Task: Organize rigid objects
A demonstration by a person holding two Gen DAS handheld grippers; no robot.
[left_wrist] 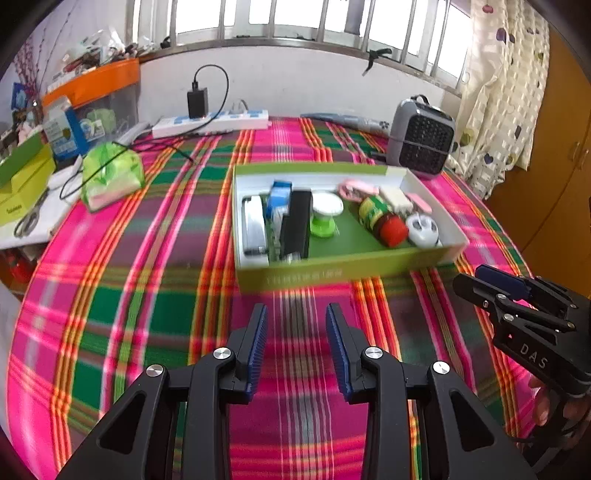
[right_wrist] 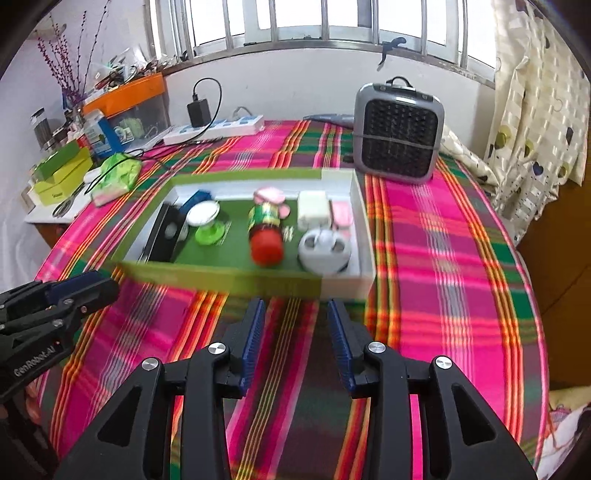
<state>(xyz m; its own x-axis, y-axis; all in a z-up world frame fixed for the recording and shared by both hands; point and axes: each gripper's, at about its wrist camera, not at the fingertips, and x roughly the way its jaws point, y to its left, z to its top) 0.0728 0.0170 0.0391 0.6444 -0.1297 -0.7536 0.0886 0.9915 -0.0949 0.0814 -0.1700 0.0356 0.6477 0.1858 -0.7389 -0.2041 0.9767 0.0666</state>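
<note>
Right claw [left_wrist: 480, 280] reads "DAS", left claw [right_wrist: 99, 286] "GenRobot.AI", both empty

A barred window [left_wrist: 295, 22] spans the top of the frame, bright daylight pouring through above a white wall [left_wrist: 295, 85]. At right hangs a patterned cream curtain [left_wrist: 506, 92] (beside a wooden cabinet [left_wrist: 554, 177]). A pink-and-green plaid cloth [left_wrist: 147, 295] covers the table filling the lower frame.
</note>
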